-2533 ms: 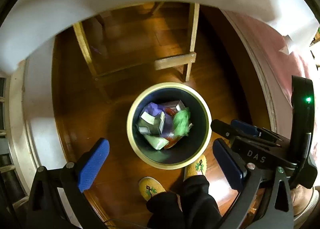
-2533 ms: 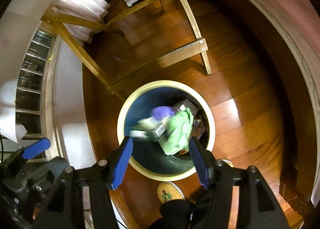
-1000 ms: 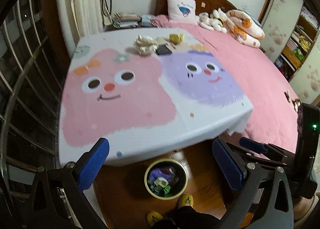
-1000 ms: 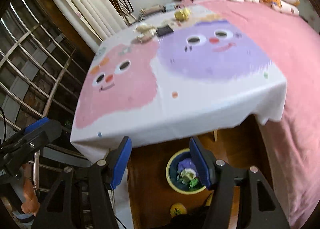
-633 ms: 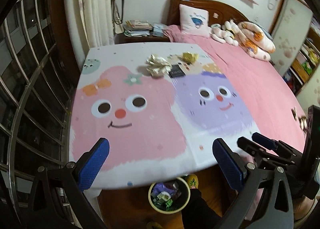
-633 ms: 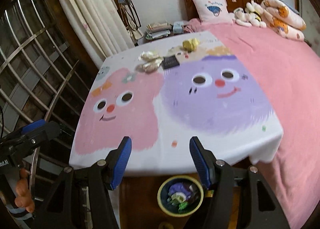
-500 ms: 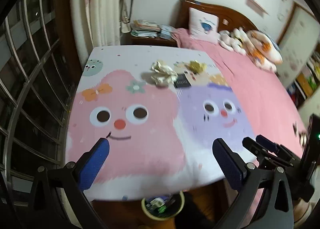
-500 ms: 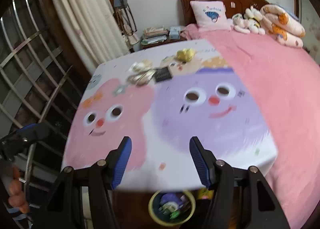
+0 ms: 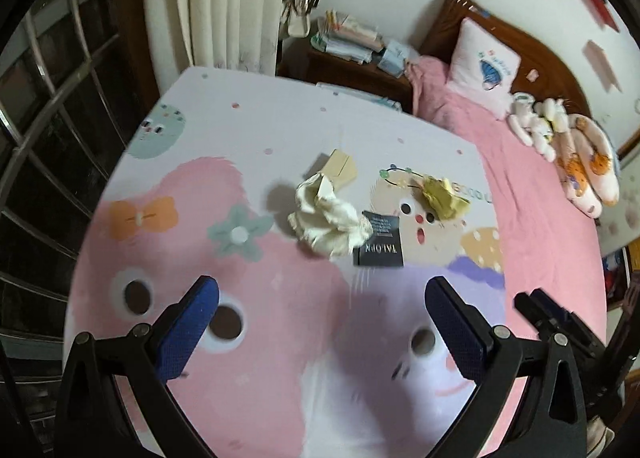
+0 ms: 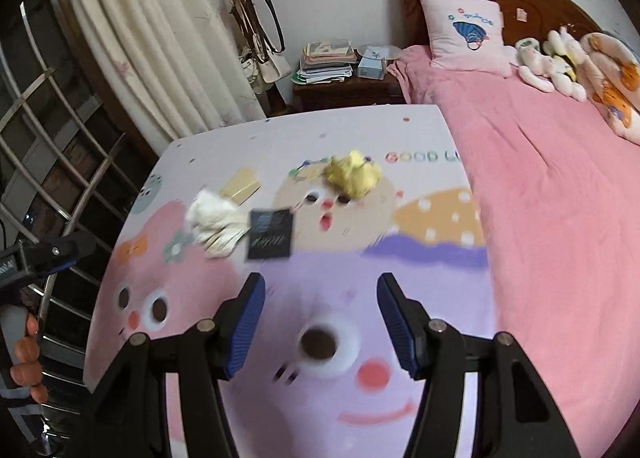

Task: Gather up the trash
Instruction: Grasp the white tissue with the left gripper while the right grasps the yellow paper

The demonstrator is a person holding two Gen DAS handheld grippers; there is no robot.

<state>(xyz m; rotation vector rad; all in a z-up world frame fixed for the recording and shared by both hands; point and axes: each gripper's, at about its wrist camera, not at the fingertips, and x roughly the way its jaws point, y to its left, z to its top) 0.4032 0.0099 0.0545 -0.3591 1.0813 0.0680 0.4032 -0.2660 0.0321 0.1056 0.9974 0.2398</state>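
Trash lies on the far part of a table with a cartoon cloth [image 9: 248,330]. There is a crumpled white paper [image 9: 326,218], also in the right wrist view [image 10: 216,222]. A black packet [image 9: 380,244] [image 10: 271,240] lies beside it. A crumpled yellow paper [image 9: 442,198] [image 10: 354,174] and a tan card box [image 9: 340,168] [image 10: 240,186] lie further back. My left gripper [image 9: 320,322] is open and empty above the cloth, short of the white paper. My right gripper [image 10: 322,324] is open and empty, short of the black packet. The trash bin is out of view.
A pink bed [image 10: 552,186] with a pillow [image 10: 464,30] and plush toys [image 10: 548,58] lies right of the table. A nightstand with books [image 10: 340,74] stands behind it. Curtains [image 10: 160,50] and a barred window [image 10: 52,146] are on the left.
Both grippers rose from above the floor bin and moved forward over the table toward the trash. The bin has dropped out of view. Both stayed open and empty.
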